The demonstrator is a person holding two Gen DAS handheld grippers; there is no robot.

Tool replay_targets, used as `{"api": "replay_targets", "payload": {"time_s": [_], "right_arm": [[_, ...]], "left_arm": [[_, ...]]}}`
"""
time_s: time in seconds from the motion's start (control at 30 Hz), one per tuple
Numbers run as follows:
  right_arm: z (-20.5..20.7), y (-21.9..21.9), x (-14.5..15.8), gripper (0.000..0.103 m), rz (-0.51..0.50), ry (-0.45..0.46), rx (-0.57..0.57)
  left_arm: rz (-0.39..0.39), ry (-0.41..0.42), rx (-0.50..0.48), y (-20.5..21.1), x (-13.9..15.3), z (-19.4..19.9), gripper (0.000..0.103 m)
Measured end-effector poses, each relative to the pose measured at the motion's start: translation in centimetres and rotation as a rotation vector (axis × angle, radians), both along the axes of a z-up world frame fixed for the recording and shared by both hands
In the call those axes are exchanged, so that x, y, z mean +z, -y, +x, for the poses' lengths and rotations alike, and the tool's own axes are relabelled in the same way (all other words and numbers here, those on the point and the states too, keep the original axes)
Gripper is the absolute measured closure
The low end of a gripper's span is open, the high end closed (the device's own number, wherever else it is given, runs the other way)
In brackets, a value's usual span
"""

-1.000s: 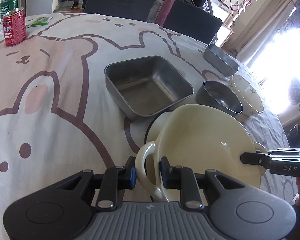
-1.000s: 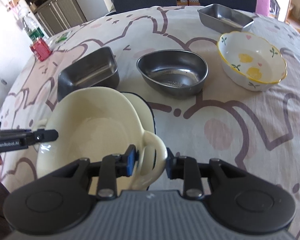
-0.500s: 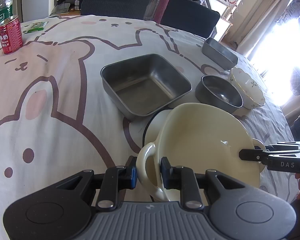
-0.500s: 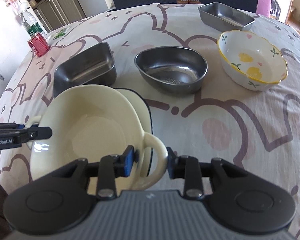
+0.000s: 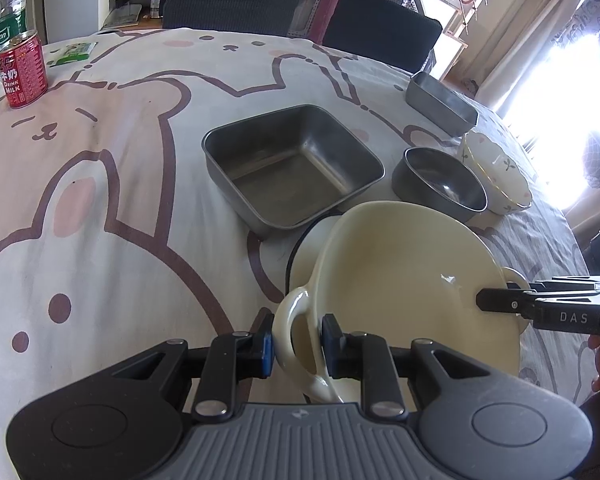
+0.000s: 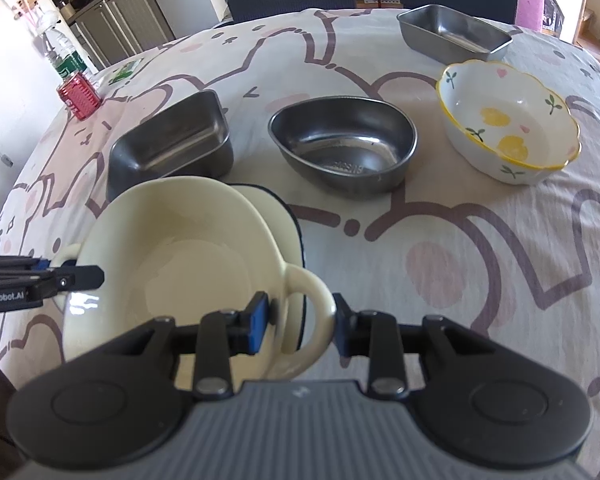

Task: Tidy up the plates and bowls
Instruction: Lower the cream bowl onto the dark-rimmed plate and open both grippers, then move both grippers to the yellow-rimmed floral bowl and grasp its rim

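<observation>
A cream two-handled bowl (image 5: 412,280) is held between both grippers above a cream plate with a dark rim (image 5: 304,240). It also shows in the right wrist view (image 6: 180,264), over the plate (image 6: 288,216). My left gripper (image 5: 296,338) is shut on one loop handle of the bowl. My right gripper (image 6: 298,320) is shut on the opposite loop handle. The bowl tilts slightly and hides most of the plate.
On the bear-print tablecloth (image 5: 100,184) stand a square steel pan (image 5: 292,164), an oval steel bowl (image 6: 344,148), a flowered ceramic bowl (image 6: 508,124) and a steel loaf tin (image 6: 452,32). A red milk can (image 5: 22,70) and a water bottle (image 5: 6,28) stand far left.
Both grippers have lifted the cream bowl a little higher and slightly back from the steel dishes. Both stay shut on the handles.
</observation>
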State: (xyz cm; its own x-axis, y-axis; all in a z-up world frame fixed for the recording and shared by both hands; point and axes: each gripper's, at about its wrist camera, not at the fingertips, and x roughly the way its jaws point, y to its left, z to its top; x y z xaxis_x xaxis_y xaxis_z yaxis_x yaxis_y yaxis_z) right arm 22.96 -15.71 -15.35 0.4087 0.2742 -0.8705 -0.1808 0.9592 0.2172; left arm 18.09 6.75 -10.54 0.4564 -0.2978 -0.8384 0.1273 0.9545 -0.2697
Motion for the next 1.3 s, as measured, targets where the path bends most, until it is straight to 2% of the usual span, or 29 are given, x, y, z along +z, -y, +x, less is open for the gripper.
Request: {"api": "replay_targets", "payload": {"time_s": [0.17,0.37,0.47,0.53,0.57,0.83,1.07,1.3], "right_arm": [[-0.1,0.0,-0.1,0.064,0.000,-0.001,-0.002],[0.1,0.5,-0.3,0.053,0.005,-0.011,-0.022],[0.0,0.4,-0.3,0.053,0.004,-0.007,-0.019],[-0.1,0.2,-0.3,0.051,0.001,-0.002,-0.012],[-0.1,0.2,-0.3,0.049,0.005,0.000,-0.010],[-0.8,-0.1,0.2,0.019,0.017,0.047,0.002],[-1.8,0.3,1.2,0.000,0.040,0.087,0.008],[-3.0,1.5,3.5,0.000,0.036,0.185,-0.019]], "left_arm": [[0.025,0.000,-0.008,0.2,0.1,0.0,0.073],[0.061,0.000,-0.016,0.5,0.3,0.1,0.068],[0.066,0.010,-0.013,0.5,0.7,0.0,0.056],[0.065,0.013,-0.008,0.6,0.9,-0.1,0.041],[0.073,0.017,-0.007,0.7,1.1,-0.2,0.038],[0.094,0.020,-0.017,1.3,1.6,-1.0,0.012],[0.096,0.041,-0.003,1.2,2.5,-1.9,0.002],[0.083,0.121,0.022,1.8,5.2,-2.4,0.000]]}}
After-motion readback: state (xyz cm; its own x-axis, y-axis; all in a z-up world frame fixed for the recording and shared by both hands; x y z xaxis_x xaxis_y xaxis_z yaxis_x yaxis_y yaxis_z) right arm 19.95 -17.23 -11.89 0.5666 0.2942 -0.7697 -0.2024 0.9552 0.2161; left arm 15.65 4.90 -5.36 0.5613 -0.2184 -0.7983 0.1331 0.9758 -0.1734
